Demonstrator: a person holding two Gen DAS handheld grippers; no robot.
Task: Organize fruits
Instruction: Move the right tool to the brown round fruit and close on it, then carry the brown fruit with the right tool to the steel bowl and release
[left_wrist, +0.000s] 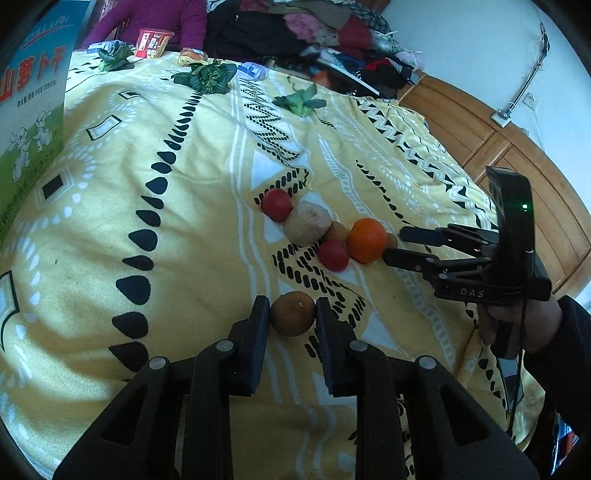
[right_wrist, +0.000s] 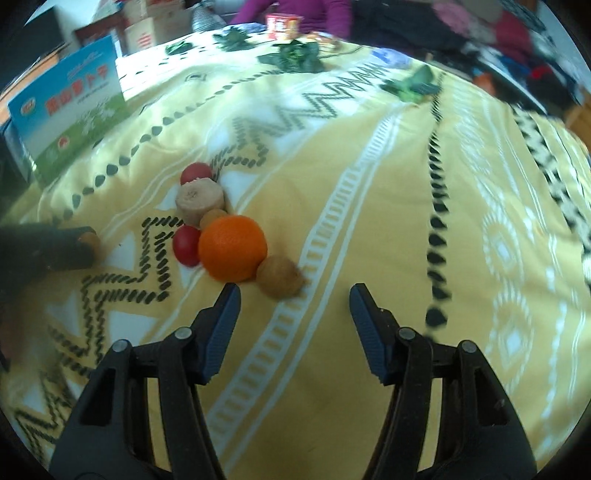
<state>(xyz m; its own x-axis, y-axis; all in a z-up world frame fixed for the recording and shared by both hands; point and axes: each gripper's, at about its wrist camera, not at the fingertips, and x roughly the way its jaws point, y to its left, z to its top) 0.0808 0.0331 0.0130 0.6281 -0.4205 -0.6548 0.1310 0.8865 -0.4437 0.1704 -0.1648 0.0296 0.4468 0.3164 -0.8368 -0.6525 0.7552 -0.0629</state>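
My left gripper (left_wrist: 291, 314) is matte black plastic: two flat ribbed fingers (left_wrist: 258, 328) on open triangular linkage arms, each pivot capped by a round grey rivet. My right gripper (right_wrist: 295, 295) has the same black frame but blue ridged pads (right_wrist: 221, 325). Its handle carries white "DAS" lettering, a small green light and a thin black cable; my right hand (left_wrist: 517, 325) comes out of a dark sleeve (left_wrist: 569, 332)

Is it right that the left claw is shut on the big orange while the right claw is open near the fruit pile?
Not quite. The left wrist view shows the left claw shut on a small brown fruit, not the orange. The right claw is open.
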